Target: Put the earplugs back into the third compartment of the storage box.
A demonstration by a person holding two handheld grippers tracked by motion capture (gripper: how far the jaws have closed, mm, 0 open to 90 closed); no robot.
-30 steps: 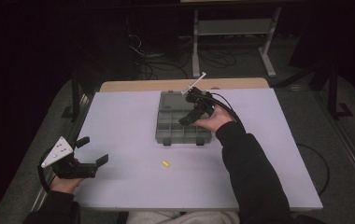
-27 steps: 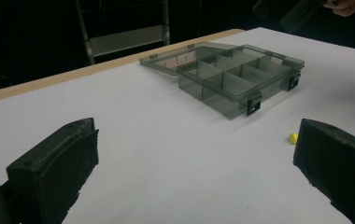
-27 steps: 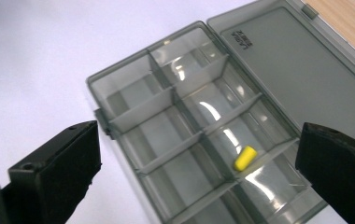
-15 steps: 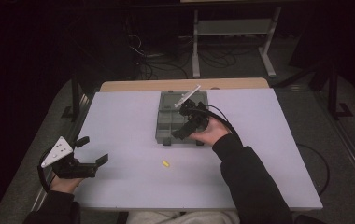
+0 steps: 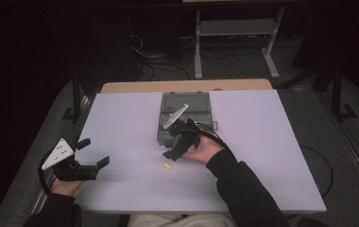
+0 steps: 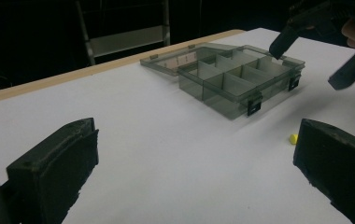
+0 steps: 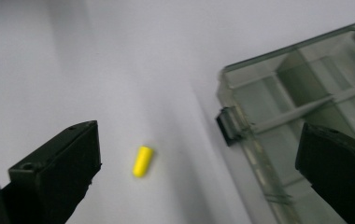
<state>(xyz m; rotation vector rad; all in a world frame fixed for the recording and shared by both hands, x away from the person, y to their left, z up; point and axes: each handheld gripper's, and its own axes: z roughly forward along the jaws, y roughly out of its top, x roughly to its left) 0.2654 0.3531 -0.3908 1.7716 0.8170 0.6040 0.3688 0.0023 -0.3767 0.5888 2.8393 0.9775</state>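
A clear grey compartment box (image 5: 185, 118) lies open at the table's middle, its lid folded back on the far side. A small yellow plug (image 5: 167, 166) lies on the white table (image 5: 272, 165) just in front of it. My right gripper (image 5: 174, 150) hangs open just above the table between box and plug, tilted down towards the plug. In the right gripper view the plug (image 7: 143, 161) lies between the open jaws, left of the box corner (image 7: 269, 121). My left gripper (image 5: 94, 152) rests open and empty at the near left edge, facing the box (image 6: 231, 77) and plug (image 6: 293, 138).
A wooden strip (image 5: 187, 85) runs along the table's far edge. Beyond it stand a metal frame (image 5: 234, 28) and floor cables (image 5: 154, 61). A black stand (image 5: 76, 94) rises at the table's left side.
The right hand has drawn its gripper back from over the box towards the near side and lowered it over the yellow plug. The left gripper has stayed put.
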